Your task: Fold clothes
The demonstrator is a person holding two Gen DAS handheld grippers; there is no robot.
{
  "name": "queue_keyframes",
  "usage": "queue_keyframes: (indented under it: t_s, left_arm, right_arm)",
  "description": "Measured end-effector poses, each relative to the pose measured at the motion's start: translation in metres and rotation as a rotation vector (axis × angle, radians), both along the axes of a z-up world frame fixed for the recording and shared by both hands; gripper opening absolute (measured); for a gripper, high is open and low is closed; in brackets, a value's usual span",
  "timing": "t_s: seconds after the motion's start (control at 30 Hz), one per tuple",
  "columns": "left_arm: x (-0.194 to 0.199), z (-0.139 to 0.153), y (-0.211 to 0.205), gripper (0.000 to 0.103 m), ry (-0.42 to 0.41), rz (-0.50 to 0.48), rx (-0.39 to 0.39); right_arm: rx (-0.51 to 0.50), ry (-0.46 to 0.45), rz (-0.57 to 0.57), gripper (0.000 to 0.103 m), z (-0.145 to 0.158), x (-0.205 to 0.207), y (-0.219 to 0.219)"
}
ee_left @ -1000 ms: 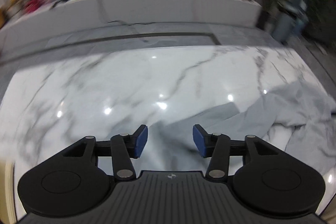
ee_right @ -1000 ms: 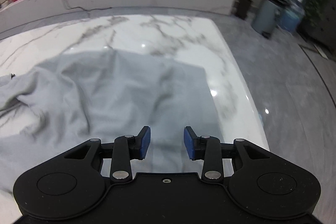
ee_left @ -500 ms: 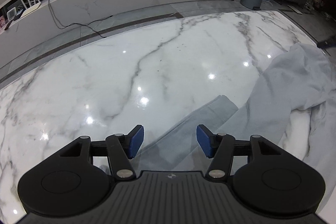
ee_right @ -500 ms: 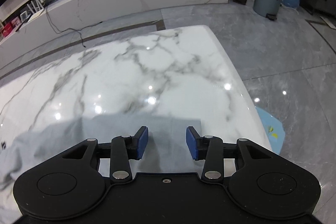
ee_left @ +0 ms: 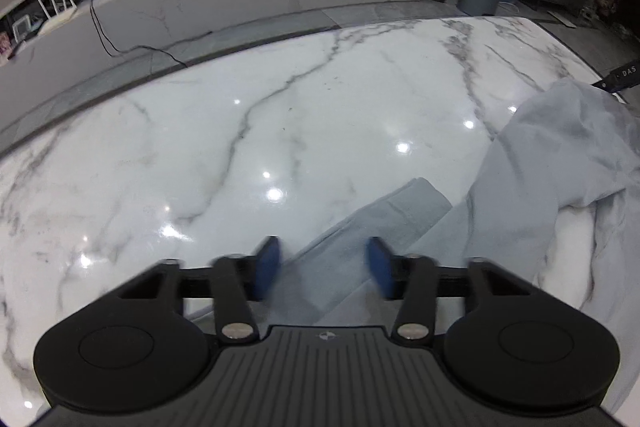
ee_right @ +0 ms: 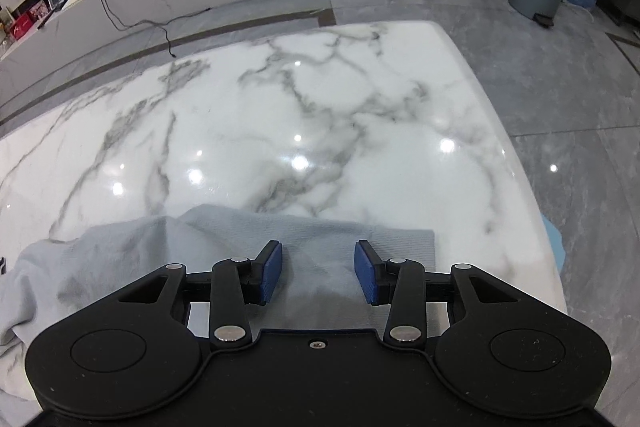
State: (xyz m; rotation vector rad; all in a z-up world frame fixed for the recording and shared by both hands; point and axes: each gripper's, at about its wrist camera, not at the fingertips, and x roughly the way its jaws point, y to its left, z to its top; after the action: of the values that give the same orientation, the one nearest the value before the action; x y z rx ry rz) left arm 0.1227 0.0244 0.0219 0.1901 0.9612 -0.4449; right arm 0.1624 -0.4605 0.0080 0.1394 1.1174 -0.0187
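Closing now, my left gripper [ee_left: 323,269] has the grey garment's [ee_left: 552,163] sleeve between its blurred pads, not yet pinched. Right gripper [ee_right: 318,273] gapes over the hem on the marble table [ee_right: 320,115]. "DAS" shows on a black tag [ee_left: 622,74].

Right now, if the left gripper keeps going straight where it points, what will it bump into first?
Most likely the long grey fabric sleeve lying between the closing blue pads of the left gripper, flat on the white marble table. Depth is hard to judge.
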Motion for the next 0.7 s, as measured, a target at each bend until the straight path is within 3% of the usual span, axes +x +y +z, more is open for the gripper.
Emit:
queue_keyframes:
  t_s: [0.03, 0.07, 0.13, 0.27, 0.4, 0.6, 0.7]
  left_arm:
    - [0.000, 0.000, 0.001, 0.007, 0.007, 0.004, -0.008]
    - [0.001, 0.001, 0.003, 0.006, 0.017, 0.013, -0.024]
    - [0.000, 0.005, 0.008, 0.005, 0.014, 0.035, -0.040]
    - [0.001, 0.026, 0.028, 0.004, -0.033, 0.113, -0.033]
    - [0.004, 0.054, 0.074, 0.004, -0.087, 0.275, 0.029]
    - [0.004, 0.071, 0.155, 0.004, -0.084, 0.534, 0.130]
    - [0.002, 0.072, 0.172, 0.004, -0.075, 0.566, 0.144]
  right_arm:
    - [-0.029, -0.001, 0.013, 0.034, 0.000, -0.002, 0.005]
    - [-0.068, -0.004, 0.032, 0.030, -0.001, -0.003, 0.011]
    - [-0.091, -0.010, 0.058, 0.006, 0.000, -0.005, 0.016]
    - [-0.124, -0.008, 0.063, 0.003, 0.002, -0.008, 0.020]
    - [-0.187, -0.050, 0.033, 0.002, 0.015, -0.010, 0.015]
    - [-0.281, -0.072, -0.023, 0.001, 0.023, -0.008, 0.004]
    - [-0.305, -0.065, -0.050, 0.001, 0.020, -0.008, 0.000]
